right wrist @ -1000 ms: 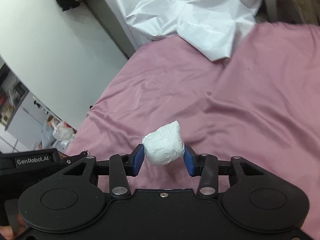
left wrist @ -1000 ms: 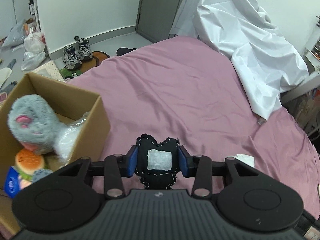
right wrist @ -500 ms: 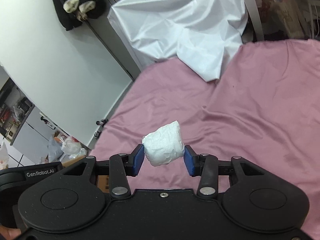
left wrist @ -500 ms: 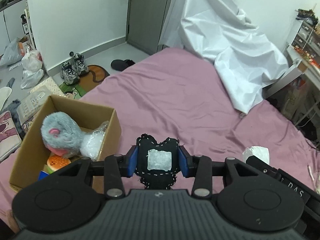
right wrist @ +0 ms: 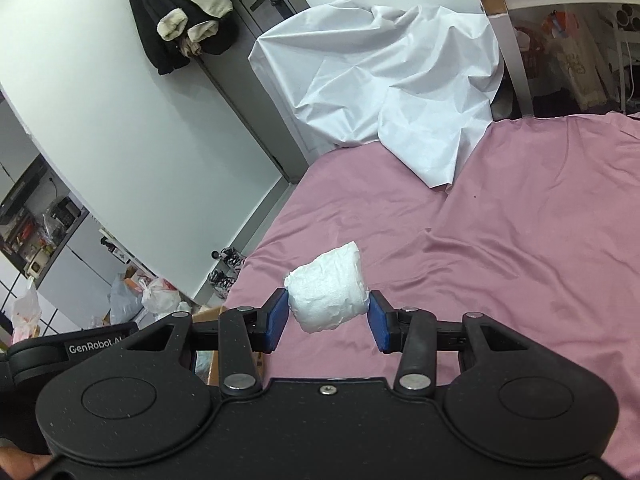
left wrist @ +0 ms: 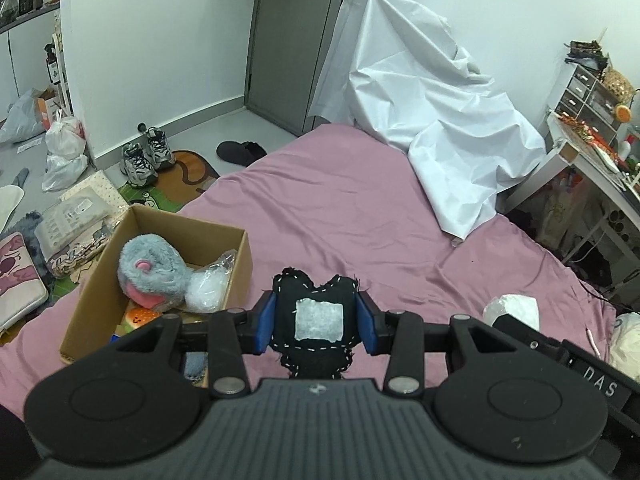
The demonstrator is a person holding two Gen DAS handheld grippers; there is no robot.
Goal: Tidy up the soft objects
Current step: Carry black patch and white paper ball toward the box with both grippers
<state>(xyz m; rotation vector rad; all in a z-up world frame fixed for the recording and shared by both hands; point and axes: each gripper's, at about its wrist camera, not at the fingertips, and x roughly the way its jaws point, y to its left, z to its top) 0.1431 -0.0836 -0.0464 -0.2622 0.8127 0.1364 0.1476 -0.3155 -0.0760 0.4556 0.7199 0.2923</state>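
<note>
My left gripper (left wrist: 316,322) is shut on a black stitched cushion (left wrist: 316,300) with a white patch, held above the pink bed (left wrist: 340,208). A cardboard box (left wrist: 236,256) stands on the bed to the left of it, holding a grey plush toy (left wrist: 150,270), a clear bag of white stuffing (left wrist: 208,290) and a burger toy (left wrist: 138,316). My right gripper (right wrist: 328,320) is shut on a white soft lump (right wrist: 328,286), also above the bed (right wrist: 520,220). That lump also shows at the right of the left wrist view (left wrist: 514,306).
A white sheet (left wrist: 432,116) drapes over the bed's far right corner. Shoes (left wrist: 146,154), bags (left wrist: 64,148) and mats lie on the floor to the left. A cluttered desk (left wrist: 592,152) stands at the right. A corner of the box (right wrist: 210,314) shows in the right wrist view.
Both grippers have risen and pulled back with their loads; the box now sits farther below and to the left. The right gripper has come into the left wrist view.
</note>
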